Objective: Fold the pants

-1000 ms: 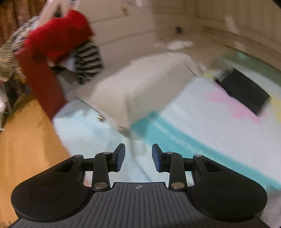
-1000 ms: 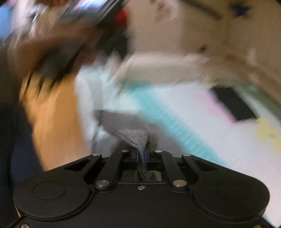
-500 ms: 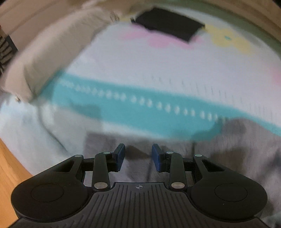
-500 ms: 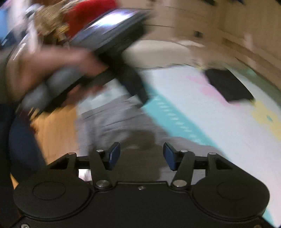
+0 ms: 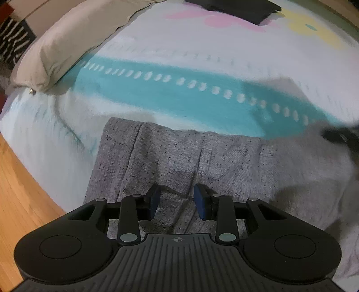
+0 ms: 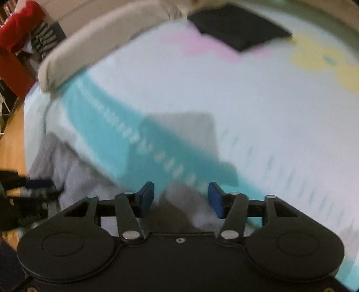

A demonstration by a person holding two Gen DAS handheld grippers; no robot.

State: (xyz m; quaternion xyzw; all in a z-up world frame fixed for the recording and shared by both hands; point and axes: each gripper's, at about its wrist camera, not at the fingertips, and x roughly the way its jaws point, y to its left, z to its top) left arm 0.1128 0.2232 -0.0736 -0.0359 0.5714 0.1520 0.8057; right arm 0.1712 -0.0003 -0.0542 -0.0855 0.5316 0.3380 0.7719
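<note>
Wooden floor (image 5: 20,197) at left, grey pants (image 5: 202,157) lying flat on a white and teal blanket (image 5: 179,67), left gripper (image 5: 177,200) hovering over them, jaws apart and empty, right gripper (image 6: 181,198) closing, gripping nothing, pants edge between its pads.

A white bedspread (image 5: 184,45) covers the bed, crossed by a turquoise band (image 5: 179,98) with a row of pale dots. Toward the bedspread's far edge it carries a pink patch (image 5: 226,21) and a yellow flower shape (image 5: 314,33). A folded black garment (image 6: 240,29) lies on the bedspread's far side, touching the pink patch. A beige pillow (image 5: 74,40) rests at the bedspread's far left corner. Off that corner sit red fabric (image 6: 15,29) and a black-and-white striped cloth (image 5: 15,42). Wooden floor (image 5: 20,197) shows beside the bedspread's left edge.
</note>
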